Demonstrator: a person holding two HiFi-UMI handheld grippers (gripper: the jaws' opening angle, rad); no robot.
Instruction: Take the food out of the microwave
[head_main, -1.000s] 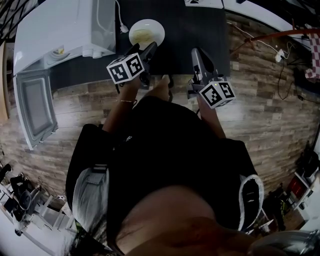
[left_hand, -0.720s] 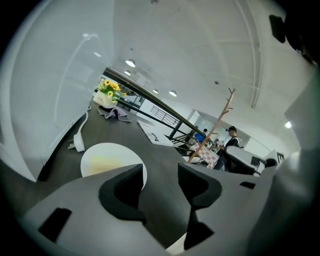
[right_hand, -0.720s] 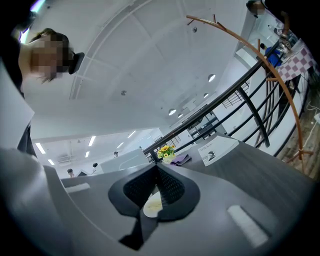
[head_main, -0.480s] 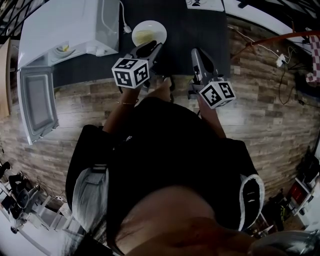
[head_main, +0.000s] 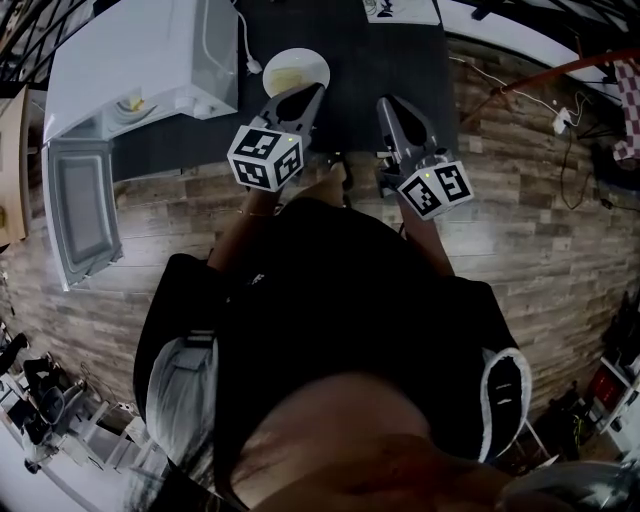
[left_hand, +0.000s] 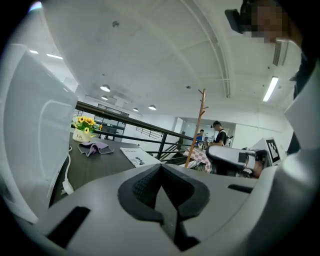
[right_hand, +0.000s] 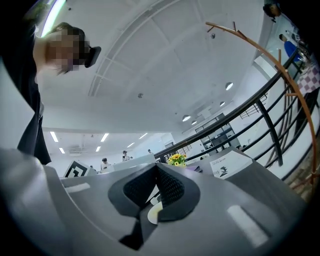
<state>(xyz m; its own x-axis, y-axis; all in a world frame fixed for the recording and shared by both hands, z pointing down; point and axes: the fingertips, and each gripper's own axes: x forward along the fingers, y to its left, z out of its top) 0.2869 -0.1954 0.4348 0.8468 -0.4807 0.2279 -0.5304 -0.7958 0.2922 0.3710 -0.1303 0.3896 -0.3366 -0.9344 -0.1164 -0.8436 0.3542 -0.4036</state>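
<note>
On white plate (head_main: 320, 62), pale yellowish food (head_main: 286, 76)

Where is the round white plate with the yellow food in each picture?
Head view: round white plate of yellowish food at top centre, on the dark table, ahead of the left claw.
Left gripper view: not in it.
Right gripper view: probably the pale sliver under the shut right claw.
Shared landmark: the white printed booklet.

Open microwave door (head_main: 78, 215) left; plate (head_main: 296, 72) ahead
</note>
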